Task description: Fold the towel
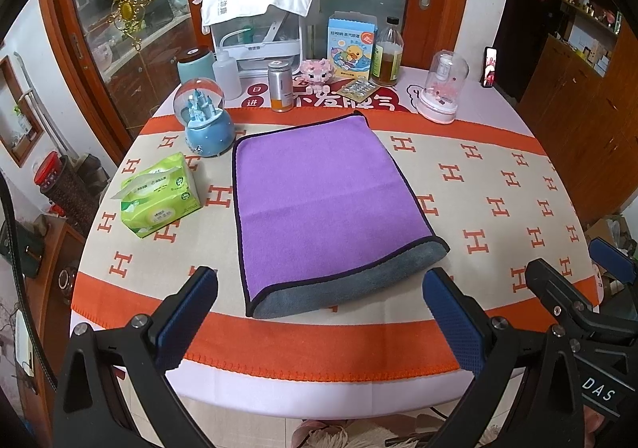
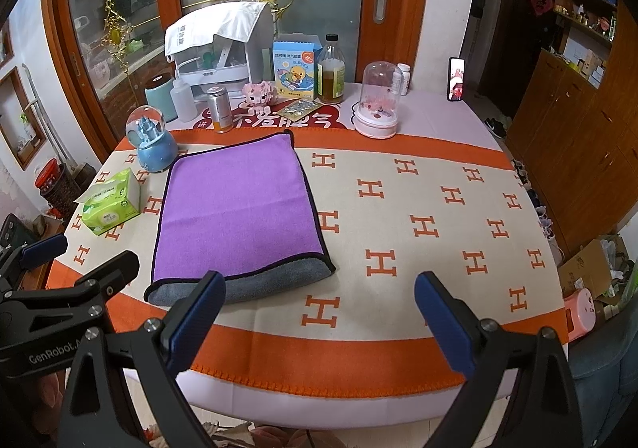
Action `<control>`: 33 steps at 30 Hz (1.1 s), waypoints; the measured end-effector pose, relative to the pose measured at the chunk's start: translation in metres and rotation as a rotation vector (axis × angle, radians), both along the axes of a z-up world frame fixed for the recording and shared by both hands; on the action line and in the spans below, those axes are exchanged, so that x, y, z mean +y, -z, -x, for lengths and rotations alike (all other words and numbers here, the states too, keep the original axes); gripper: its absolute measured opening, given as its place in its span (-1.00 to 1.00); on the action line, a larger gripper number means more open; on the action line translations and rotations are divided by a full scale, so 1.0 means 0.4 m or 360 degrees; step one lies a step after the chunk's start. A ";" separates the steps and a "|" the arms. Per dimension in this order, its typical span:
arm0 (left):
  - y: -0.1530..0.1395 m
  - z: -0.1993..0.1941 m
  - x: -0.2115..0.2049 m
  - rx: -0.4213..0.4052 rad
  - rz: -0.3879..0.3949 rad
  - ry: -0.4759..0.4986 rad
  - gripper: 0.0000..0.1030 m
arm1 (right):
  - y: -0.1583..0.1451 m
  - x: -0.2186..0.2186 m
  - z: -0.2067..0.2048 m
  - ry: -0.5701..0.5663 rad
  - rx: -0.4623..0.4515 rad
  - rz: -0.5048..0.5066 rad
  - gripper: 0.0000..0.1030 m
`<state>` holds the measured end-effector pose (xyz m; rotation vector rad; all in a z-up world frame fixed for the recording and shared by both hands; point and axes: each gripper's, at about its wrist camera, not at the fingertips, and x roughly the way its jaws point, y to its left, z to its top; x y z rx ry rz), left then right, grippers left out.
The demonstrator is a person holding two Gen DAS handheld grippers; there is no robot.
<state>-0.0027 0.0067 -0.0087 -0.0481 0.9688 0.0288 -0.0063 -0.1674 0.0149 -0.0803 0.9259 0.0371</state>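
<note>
From the left wrist view, the towel point(image 1: 327, 204) lies flat on the bench point(image 1: 498, 200), purple side up with a strip of grey underside showing along its near edge, so it looks folded over once already. The left tongs point(image 1: 319, 322) hang above the bench's near rim with their jaws spread wide and nothing between them, straddling the towel's near edge from short of it. A tissue pack point(image 1: 161, 194) sits just beside the towel's left border and a snow globe point(image 1: 205, 121) near its far-left corner. For a clean next fold, I judge these tongs should take the near-left corner, pinching both layers together so the grey layer does not slide out.

From the right wrist view, the right tongs point(image 2: 319, 320) are likewise agape and empty, and the towel point(image 2: 239, 208) sits ahead and to their left. The near-right corner, where the grey layer bulges out, is the natural hold for this side. Lifting both corners level and carrying them straight toward the far edge should keep the dark hems aligned; the can point(image 2: 220, 108) beyond that edge looks easy to knock over.
</note>
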 end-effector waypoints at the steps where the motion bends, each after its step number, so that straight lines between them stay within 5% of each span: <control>1: 0.001 0.001 0.003 0.0000 0.0001 -0.0001 0.99 | -0.004 -0.002 0.000 0.0002 0.0002 0.0000 0.87; 33: -0.019 0.002 -0.001 -0.0047 -0.0021 -0.0029 0.98 | -0.022 -0.003 -0.005 -0.0047 -0.0052 0.0000 0.87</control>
